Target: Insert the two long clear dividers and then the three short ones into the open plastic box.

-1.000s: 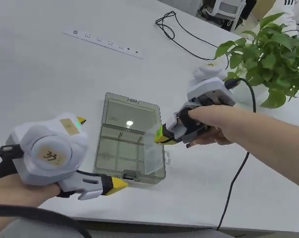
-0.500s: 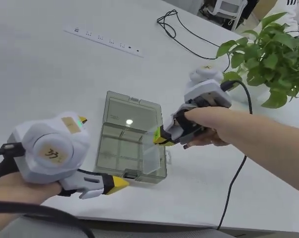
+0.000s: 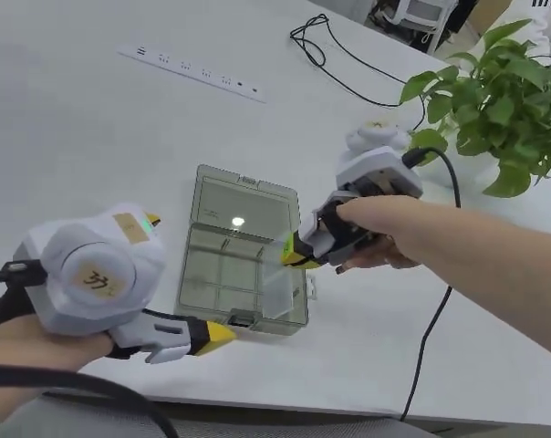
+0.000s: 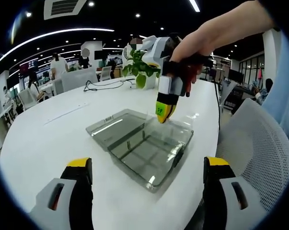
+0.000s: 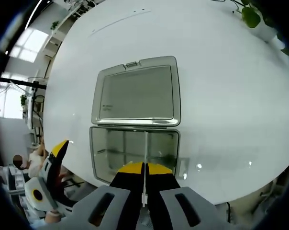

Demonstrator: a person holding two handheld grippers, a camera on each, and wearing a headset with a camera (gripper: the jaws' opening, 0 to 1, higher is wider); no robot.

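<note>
Head view: white table (image 3: 75, 137), potted plant (image 3: 494, 100).

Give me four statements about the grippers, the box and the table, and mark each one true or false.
1. The right gripper is shut on a clear divider. True.
2. The left gripper is shut on a divider. False: its jaws stand wide apart and hold nothing.
3. The lid of the box is closed. False: it lies open and flat on the table, behind the tray.
4. A potted plant stands on the table beyond the right gripper. True.
</note>
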